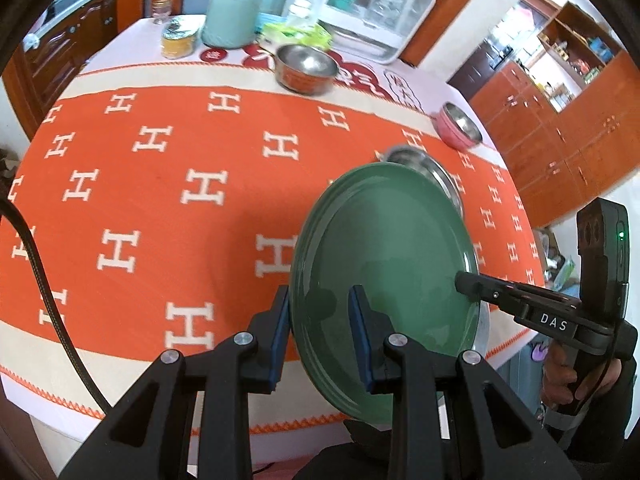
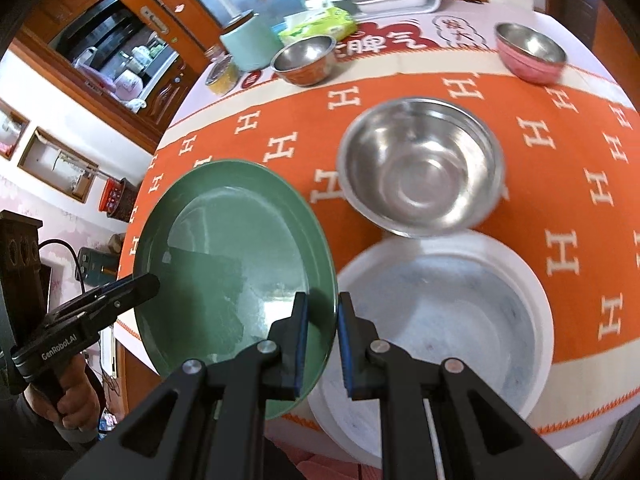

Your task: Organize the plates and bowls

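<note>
Your left hand-held gripper [image 1: 319, 332] pinches the near-left rim of the green plate [image 1: 384, 264], one pad outside the rim and one over the plate's face. The plate is held tilted, clear of the orange cloth [image 1: 160, 184] that covers the surface. Your right hand-held gripper [image 2: 323, 344] pinches the opposite rim of the same plate, its pads pressed on either side of the edge. Just right of the plate, a white plate [image 2: 440, 312] lies flat at the near edge of the surface; the green plate's rim overlaps it in the right wrist view. Behind the white plate sits a large steel bowl [image 2: 420, 168], touching or just beside it. Farther back stand an orange-sided steel bowl [image 2: 304, 60] and, to the far right, a pink-sided steel bowl [image 2: 530, 54], well apart.
</note>
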`<action>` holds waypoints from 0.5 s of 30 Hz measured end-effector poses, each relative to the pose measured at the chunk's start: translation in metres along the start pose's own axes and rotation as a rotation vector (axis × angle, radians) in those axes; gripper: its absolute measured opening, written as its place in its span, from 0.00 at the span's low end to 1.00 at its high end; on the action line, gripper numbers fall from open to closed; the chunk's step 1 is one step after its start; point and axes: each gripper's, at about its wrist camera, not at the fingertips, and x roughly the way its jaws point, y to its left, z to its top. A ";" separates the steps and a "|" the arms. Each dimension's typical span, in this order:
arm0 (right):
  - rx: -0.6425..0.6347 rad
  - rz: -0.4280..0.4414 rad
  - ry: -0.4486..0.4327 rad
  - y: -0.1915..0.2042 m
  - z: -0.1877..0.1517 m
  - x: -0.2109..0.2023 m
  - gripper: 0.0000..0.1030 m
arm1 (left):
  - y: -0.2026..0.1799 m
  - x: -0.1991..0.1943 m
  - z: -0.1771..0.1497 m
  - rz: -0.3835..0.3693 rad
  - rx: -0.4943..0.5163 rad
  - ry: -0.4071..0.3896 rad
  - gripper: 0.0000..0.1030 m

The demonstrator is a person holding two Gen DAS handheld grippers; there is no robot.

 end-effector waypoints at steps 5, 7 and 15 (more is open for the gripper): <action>0.060 -0.017 0.001 -0.022 -0.017 -0.005 0.14 | -0.021 0.014 -0.005 -0.005 0.055 0.043 0.25; 0.082 -0.022 0.000 -0.032 -0.022 -0.007 0.14 | -0.030 0.020 -0.008 -0.006 0.077 0.062 0.25; 0.169 -0.060 0.008 -0.068 -0.041 -0.011 0.14 | -0.062 0.052 -0.017 -0.010 0.158 0.152 0.25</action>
